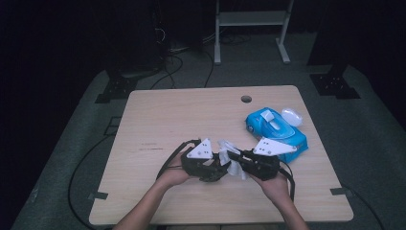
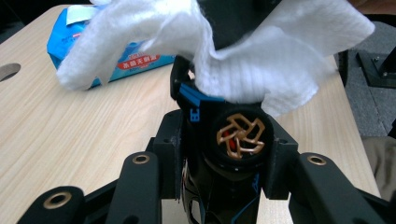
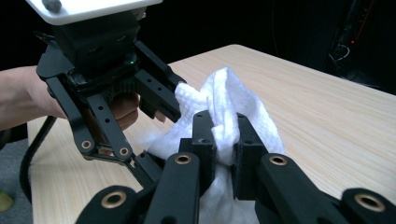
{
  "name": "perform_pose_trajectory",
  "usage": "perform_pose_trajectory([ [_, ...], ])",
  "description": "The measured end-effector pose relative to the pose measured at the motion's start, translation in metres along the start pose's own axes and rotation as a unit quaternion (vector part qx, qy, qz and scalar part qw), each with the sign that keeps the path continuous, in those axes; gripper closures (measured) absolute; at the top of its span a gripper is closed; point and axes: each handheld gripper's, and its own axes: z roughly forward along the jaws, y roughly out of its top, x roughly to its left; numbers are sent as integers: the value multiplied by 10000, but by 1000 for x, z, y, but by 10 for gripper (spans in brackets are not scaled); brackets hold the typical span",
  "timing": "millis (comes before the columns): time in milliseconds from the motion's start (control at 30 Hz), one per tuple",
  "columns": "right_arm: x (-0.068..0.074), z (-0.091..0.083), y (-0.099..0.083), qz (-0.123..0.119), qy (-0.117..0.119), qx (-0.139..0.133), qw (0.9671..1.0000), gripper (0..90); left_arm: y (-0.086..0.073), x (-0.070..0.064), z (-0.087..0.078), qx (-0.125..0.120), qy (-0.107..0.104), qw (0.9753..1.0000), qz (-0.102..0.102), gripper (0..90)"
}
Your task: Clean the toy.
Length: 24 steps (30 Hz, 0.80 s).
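Right now both grippers meet over the near middle of the desk, each held in one of the person's hands, with a white wipe bunched between them. The right gripper has its jaws drawn narrow and clamped on a fold of the wipe; in its own view the cloth rises in a crumpled peak above the jaws and spills down below them. The left gripper faces it from the left, tips close to the wipe. In the left gripper view its jaws stand apart around the black front end of the right gripper, where a round opening with a bronze pinwheel-shaped part shows, and the wipe drapes over that end in two broad flaps. Whether the left jaws actually press on anything there I cannot tell.

A blue pack of wipes lies toward the right edge of the desk, well apart from the grippers, its white lid flap open and turned toward the far right. A round hole sits near the far edge of the desk.
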Motion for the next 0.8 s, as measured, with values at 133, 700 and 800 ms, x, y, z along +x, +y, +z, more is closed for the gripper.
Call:
perform_pose_trajectory([
  [133, 13, 11, 7, -195, 166, 37, 9997, 815, 2, -1, 2, 2, -26, 10000, 56, 582],
  [700, 0, 2, 5, -53, -68, -11, 10000, 816, 0, 4, -6, -20, 88, 10000, -17, 582],
  [800, -3, 1, 2, 58, -96, -23, 9999, 816, 0, 3, -4, -39, 62, 10000, -65, 582],
])
